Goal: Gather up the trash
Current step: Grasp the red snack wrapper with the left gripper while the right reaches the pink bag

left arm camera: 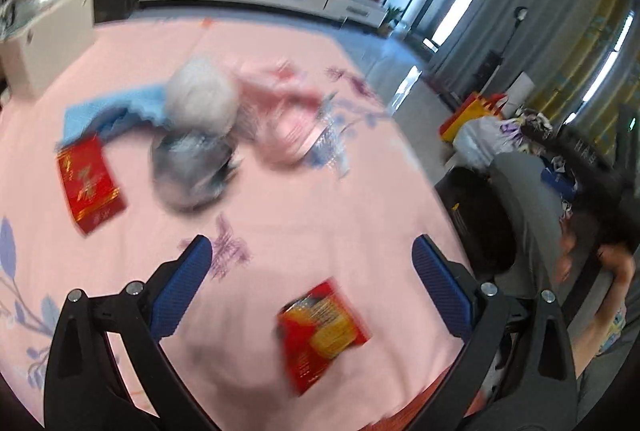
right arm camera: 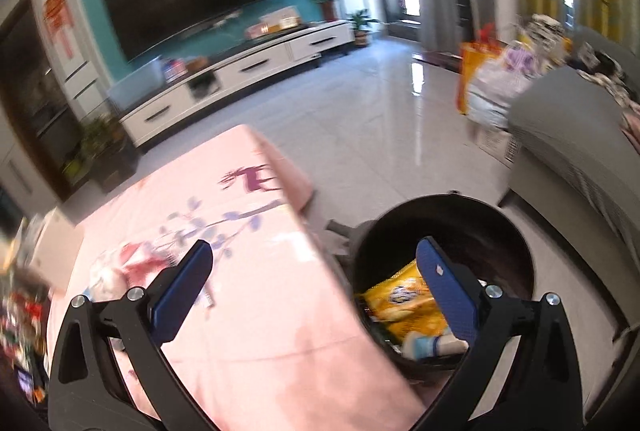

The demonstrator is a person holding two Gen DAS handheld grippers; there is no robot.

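Hovering with both tongs spread wide and empty: left tongs (left arm camera: 312, 263) above a red wrapper (left arm camera: 322, 331) on the table (left arm camera: 280, 207), right tongs (right arm camera: 314, 267) straddling the trash bin (right arm camera: 516, 255) edge.

Bare pink tablecloth (left arm camera: 280, 215) lies open mid-frame in the left wrist view, ringed by a red packet (left arm camera: 89, 185) at left, a blurred wrapper heap (left arm camera: 200, 135) above and a red snack bag (left arm camera: 322, 331) below. In the right view, the dark bin (right arm camera: 444, 215) at lower right stands open-topped, a yellow bag (right arm camera: 404, 303) inside.
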